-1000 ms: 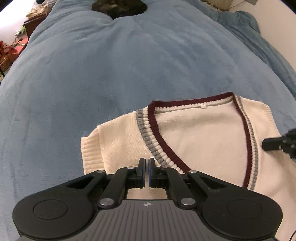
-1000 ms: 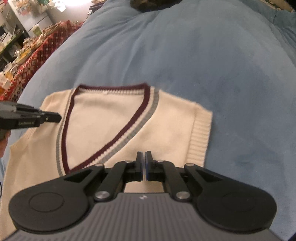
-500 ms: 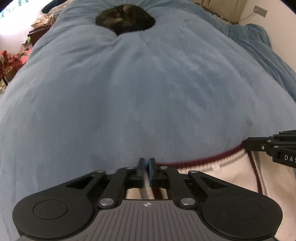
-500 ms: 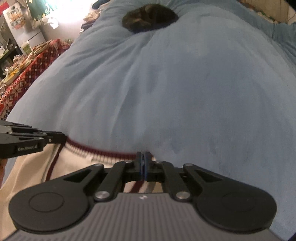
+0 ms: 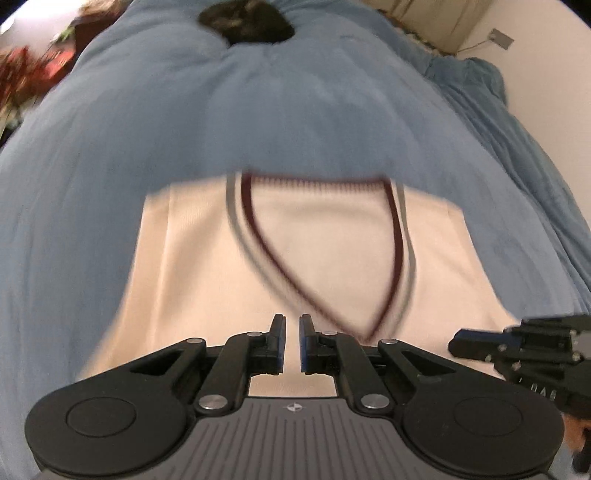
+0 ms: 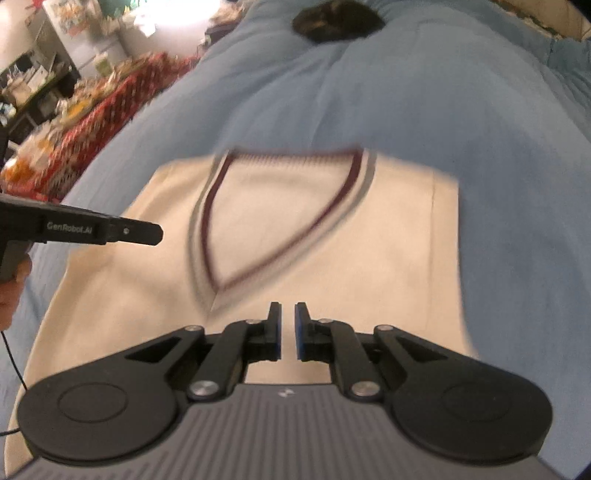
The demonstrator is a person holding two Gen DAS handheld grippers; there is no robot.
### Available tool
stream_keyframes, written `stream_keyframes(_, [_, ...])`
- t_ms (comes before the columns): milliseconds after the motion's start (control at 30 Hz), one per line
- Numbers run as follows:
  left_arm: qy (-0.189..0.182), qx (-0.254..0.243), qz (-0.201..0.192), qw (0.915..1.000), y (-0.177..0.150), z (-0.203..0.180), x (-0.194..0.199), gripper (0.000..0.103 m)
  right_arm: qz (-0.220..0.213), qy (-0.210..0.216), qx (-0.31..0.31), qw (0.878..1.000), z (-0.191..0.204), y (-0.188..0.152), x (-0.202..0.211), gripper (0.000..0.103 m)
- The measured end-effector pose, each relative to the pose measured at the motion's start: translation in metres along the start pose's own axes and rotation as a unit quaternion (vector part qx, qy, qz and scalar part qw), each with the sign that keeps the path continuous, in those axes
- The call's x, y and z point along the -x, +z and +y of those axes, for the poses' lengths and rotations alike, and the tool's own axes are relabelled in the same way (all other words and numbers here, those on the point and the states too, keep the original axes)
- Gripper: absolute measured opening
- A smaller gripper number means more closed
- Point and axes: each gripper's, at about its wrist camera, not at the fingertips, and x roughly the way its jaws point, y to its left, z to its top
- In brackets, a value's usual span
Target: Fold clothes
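Left wrist view: the cream vest point(image 5: 325, 258) is filling the middle of the frame again, its whole V-neck showing, where half a second ago only the maroon collar edge was peeking above the fingers. It is lying flat on the blue blanket point(image 5: 258, 122), collar toward twelve o'clock. The left gripper point(image 5: 291, 325) is hanging over the vest's lower front, its jaws all but closed with a narrow slit between them, grasping nothing. The right gripper point(image 5: 458, 345) is entering at four o'clock, now lower in the frame than before.

Right wrist view: the right gripper point(image 6: 288, 314) is opening its jaws, nothing between them. The left gripper point(image 6: 157, 233) is pointing in from nine o'clock.

Materials: vest knitted, ribbed armholes, neckline striped maroon and grey; blanket soft and plush; a dark rounded shape point(image 5: 245, 20) is resting at twelve o'clock, blurred.
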Motion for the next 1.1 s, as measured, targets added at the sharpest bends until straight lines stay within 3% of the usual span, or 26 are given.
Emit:
stream_keyframes(133, [0.017, -0.001, 0.004, 0.9998, -0.046, -0.013, -0.001, 0.006, 0.017, -0.006, -0.023, 1.000, 0.017, -0.042, 0.007, 0.009])
stream_keyframes(267, [0.038, 0.006, -0.024, 0.9990, -0.049, -0.011, -0.018, 0.006, 0.008, -0.027, -0.039, 0.999, 0.010, -0.042, -0.008, 0.008])
stream_keyframes(533, [0.056, -0.045, -0.048, 0.9963, 0.006, -0.008, -0.056, 0.007, -0.022, -0.052, -0.024, 0.998, -0.006, 0.028, -0.061, 0.004])
stream_keyframes(867, [0.064, -0.045, -0.062, 0.9950, 0.089, 0.009, -0.090, 0.007, -0.054, -0.061, -0.064, 0.995, -0.054, 0.131, -0.107, 0.005])
stream_keyframes(1000, [0.034, -0.017, -0.073, 0.9966, 0.094, 0.021, -0.062, 0.008, -0.079, -0.052, -0.072, 0.993, -0.074, 0.140, -0.080, 0.011])
stream_keyframes(1100, [-0.001, -0.011, -0.055, 0.9984, 0.088, 0.030, -0.054, 0.008, -0.061, -0.049, -0.049, 0.996, -0.082, 0.127, -0.067, 0.011])
